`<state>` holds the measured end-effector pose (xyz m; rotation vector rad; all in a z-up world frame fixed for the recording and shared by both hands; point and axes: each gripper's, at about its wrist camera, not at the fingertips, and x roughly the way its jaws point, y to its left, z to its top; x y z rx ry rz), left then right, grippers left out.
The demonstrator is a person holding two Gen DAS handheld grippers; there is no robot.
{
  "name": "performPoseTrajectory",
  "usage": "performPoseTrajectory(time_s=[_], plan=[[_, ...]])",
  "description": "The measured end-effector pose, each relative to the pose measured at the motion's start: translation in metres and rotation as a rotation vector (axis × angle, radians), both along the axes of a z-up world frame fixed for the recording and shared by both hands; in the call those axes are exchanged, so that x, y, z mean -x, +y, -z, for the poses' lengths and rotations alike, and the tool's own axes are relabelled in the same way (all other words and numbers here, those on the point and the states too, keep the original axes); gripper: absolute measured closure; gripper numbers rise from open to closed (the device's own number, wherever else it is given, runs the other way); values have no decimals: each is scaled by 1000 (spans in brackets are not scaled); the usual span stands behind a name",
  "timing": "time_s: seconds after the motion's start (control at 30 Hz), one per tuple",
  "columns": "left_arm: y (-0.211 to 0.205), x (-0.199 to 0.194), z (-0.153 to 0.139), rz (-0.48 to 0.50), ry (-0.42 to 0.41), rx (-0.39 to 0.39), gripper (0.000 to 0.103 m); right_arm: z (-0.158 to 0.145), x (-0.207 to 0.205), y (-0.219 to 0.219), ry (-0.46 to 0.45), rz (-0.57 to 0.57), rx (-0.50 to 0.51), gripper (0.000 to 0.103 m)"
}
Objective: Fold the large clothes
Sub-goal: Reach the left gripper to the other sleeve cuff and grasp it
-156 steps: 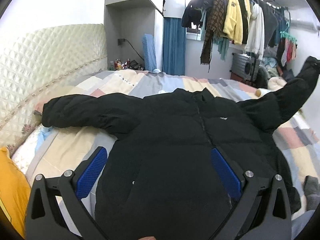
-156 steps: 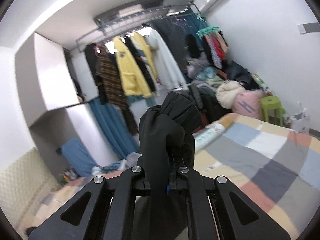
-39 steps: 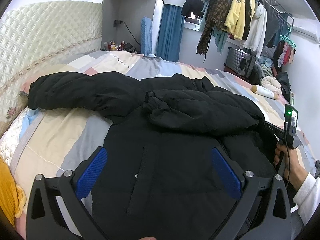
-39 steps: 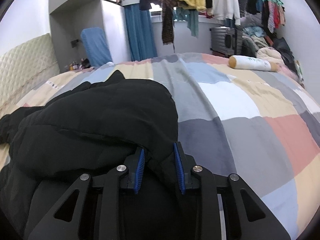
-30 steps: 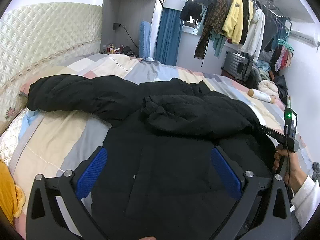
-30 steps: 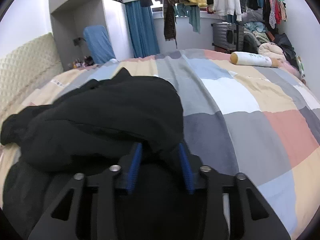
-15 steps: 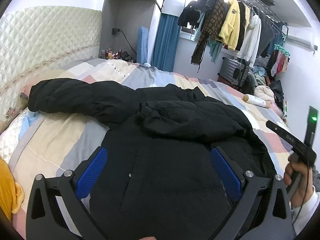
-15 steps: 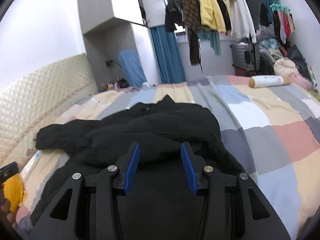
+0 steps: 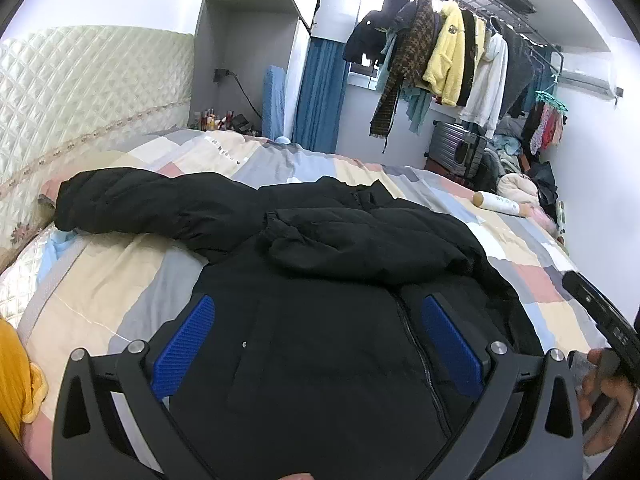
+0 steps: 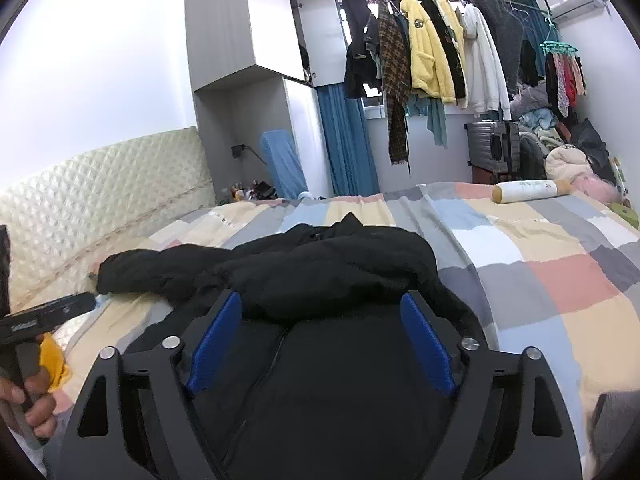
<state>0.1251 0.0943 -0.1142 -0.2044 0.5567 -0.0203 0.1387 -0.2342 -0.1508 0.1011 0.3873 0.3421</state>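
Note:
A large black puffer jacket [image 9: 320, 344] lies front up on the patchwork bedspread [image 9: 120, 280]. Its right sleeve [image 9: 360, 244] is folded across the chest. Its left sleeve [image 9: 136, 204] stretches out toward the headboard. My left gripper [image 9: 316, 336] is open and empty above the jacket's lower body. My right gripper [image 10: 320, 328] is open and empty above the jacket [image 10: 332, 276], near the folded sleeve. The right gripper's handle and the hand on it show at the right edge of the left wrist view [image 9: 600, 320].
A quilted cream headboard [image 9: 80, 100] bounds the bed on the left. A yellow cloth [image 9: 16, 380] lies at the near left. A white bolster [image 10: 528, 191] lies at the far right of the bed. Clothes hang on a rack [image 10: 440, 48] beyond, with a suitcase [image 10: 494, 146] below.
My right gripper laid the right sleeve across the chest, opened, let go and pulled back and up. My left gripper stayed open and rose slightly.

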Motion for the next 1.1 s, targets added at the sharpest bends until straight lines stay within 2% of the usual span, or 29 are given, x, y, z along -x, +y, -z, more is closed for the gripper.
performPoseTrajectory(time_s=[0.1, 0.2, 0.37, 0.53, 0.63, 0.87, 1.0, 1.1], plan=[[-1, 4, -1, 3, -3, 9, 0, 4, 13, 4, 4, -19, 17, 3], [1, 7, -2, 6, -10, 28, 0, 9, 27, 6, 10, -35, 21, 2], [5, 5, -6, -13, -18, 2, 0, 8, 41, 10, -8, -44, 35, 0], [32, -16, -19, -62, -41, -14, 0, 14, 39, 11, 10, -55, 37, 0], [64, -33, -23, -106, -44, 27, 0, 20, 32, 11, 35, -55, 34, 0], [175, -81, -18, -205, 22, 236, 0, 27, 27, 11, 69, -31, 25, 0], [242, -94, -7, -317, 42, 213, 0, 33, 22, 11, 91, -5, 32, 0], [295, -103, 18, -376, 87, 293, 0, 36, 14, 13, 105, 18, 35, 0]])
